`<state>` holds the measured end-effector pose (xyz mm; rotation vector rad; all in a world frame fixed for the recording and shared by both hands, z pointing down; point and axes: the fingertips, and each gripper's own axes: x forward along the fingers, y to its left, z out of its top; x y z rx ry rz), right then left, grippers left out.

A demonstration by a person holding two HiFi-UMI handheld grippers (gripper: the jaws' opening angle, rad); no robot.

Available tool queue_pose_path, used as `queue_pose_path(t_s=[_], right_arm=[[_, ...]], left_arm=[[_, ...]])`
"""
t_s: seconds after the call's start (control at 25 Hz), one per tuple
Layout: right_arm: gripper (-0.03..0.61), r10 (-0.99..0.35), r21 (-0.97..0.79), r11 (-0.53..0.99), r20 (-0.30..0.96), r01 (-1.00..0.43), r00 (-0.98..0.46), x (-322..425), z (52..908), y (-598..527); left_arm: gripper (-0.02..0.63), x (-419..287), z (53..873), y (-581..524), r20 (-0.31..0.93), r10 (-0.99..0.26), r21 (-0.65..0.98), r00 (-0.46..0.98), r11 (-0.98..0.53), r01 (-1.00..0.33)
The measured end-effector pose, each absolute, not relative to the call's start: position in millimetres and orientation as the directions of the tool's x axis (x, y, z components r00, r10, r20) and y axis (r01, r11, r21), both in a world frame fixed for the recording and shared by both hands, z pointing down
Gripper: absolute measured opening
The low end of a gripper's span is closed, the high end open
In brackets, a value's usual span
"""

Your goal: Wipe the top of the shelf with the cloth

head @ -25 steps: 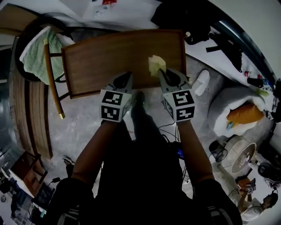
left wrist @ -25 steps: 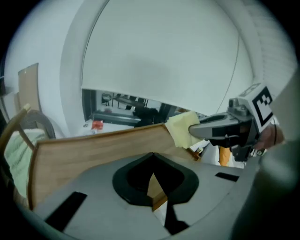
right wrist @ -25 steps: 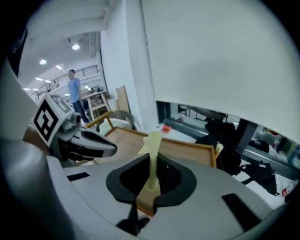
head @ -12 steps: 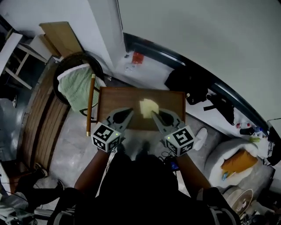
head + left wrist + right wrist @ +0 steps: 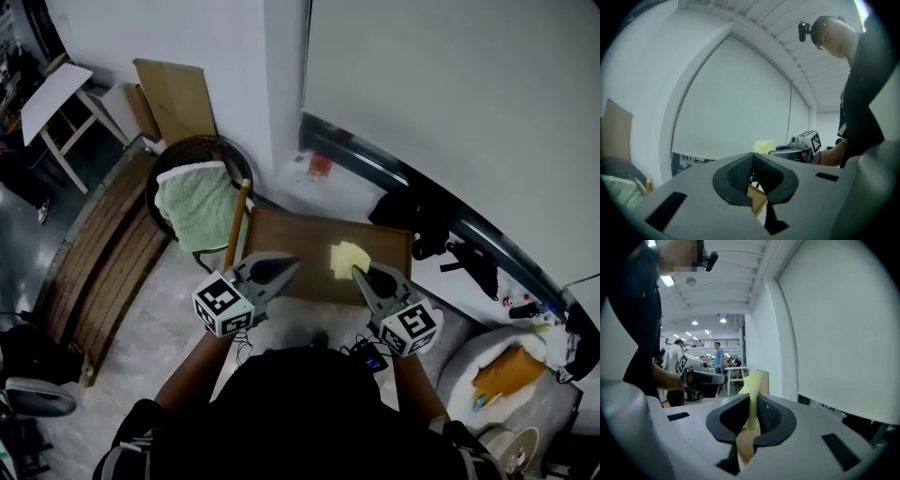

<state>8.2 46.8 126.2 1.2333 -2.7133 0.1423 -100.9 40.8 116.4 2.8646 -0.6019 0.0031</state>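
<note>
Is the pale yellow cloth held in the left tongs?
No, the pale yellow cloth is pinched between the right tongs, while the left tongs are shut on nothing.

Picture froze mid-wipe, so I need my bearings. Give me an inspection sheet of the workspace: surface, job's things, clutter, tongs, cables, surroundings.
Surface: wooden shelf top, bare apart from the cloth.
Job's things: yellow cloth over the shelf's right part, pinched at one edge; contact with the wood can't be judged.
Clutter: nothing seen on the shelf top.
Tongs: right tongs shut on the cloth; left tongs shut and empty, near the shelf's front edge.
Cables: nothing seen on the shelf; floor leads too small to tell.
Surroundings: basket with a green towel left of the shelf, wooden pole beside it, black bag, white beanbag.
</note>
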Motion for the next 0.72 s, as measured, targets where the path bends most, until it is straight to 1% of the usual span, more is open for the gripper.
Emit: queue_pose_path(t_s=[0.16, 0.28, 0.52, 0.64, 0.72], right_arm=[[0.044, -0.733, 0.026, 0.666, 0.208, -0.745, -0.648, -37, 126, 72], [0.043, -0.751, 0.039, 0.646, 0.213, -0.762, -0.626, -51, 123, 85], [0.043, -0.795, 0.047, 0.58, 0.25, -0.814, -0.552, -44, 129, 115], [0.043, -0.798, 0.068, 0.584, 0.231, -0.809, -0.557, -43, 124, 124], [0.043, -0.791, 0.066, 0.597, 0.211, -0.799, -0.574, -43, 119, 122]], left_arm=[[0.011, -138, 105, 72, 0.019, -0.332, 0.197, 0.943, -0.923, -0.329], [0.011, -153, 105, 87, 0.013, -0.29, 0.191, 0.957, -0.939, -0.287], [0.011, -155, 117, 112, 0.009, -0.208, 0.244, 0.978, -0.948, -0.203], [0.011, -154, 113, 123, 0.011, -0.185, 0.244, 0.983, -0.953, -0.182], [0.011, -152, 109, 125, 0.001, -0.175, 0.212, 0.985, -0.962, -0.171]])
